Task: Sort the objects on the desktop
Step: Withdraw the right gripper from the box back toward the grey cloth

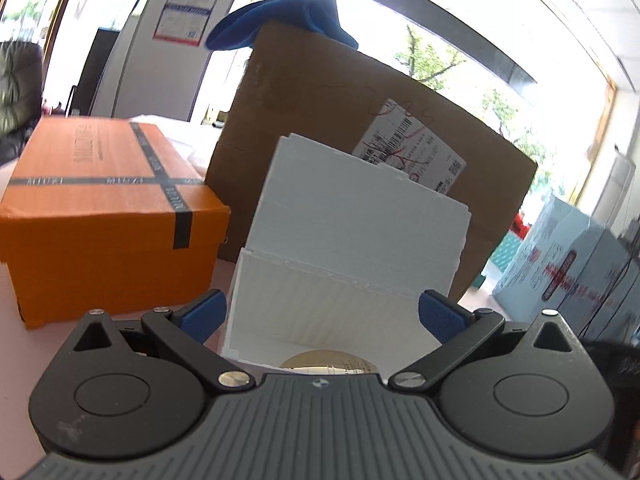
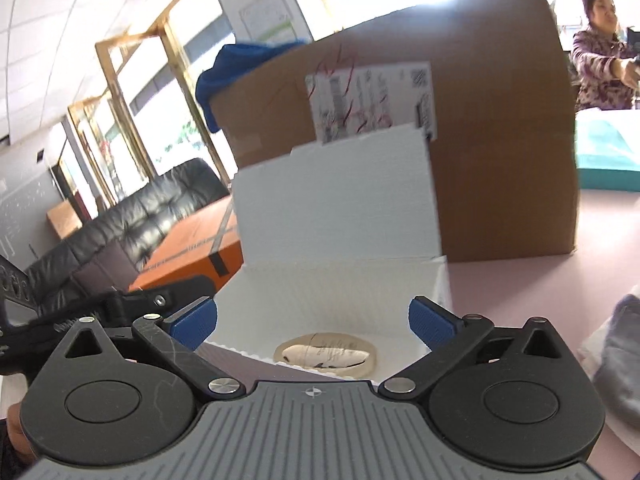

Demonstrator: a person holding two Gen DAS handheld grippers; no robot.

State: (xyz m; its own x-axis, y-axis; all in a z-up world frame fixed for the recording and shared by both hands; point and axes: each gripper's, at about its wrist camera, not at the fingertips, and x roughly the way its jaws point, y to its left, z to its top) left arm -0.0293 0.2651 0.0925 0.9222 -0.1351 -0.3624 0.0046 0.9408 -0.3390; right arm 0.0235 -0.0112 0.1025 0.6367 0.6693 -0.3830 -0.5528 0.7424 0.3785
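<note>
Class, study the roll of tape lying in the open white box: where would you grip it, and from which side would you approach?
Grip the roll of tape across its rim from above. It lies flat on the floor of the white box, whose walls and raised lid probably block any side approach. The right tool is open in front of it.

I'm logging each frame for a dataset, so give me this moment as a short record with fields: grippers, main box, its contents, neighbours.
left gripper: open, fingers either side of the white box's front
right gripper: open, empty, aimed at the same box
white box: corrugated, lid up, standing on the pink table
contents: one roll of tape lying flat inside
behind it: large cardboard box with a shipping label
on top of that: blue cloth
left of it: orange box, closed, dark tape crossed over the lid
</note>
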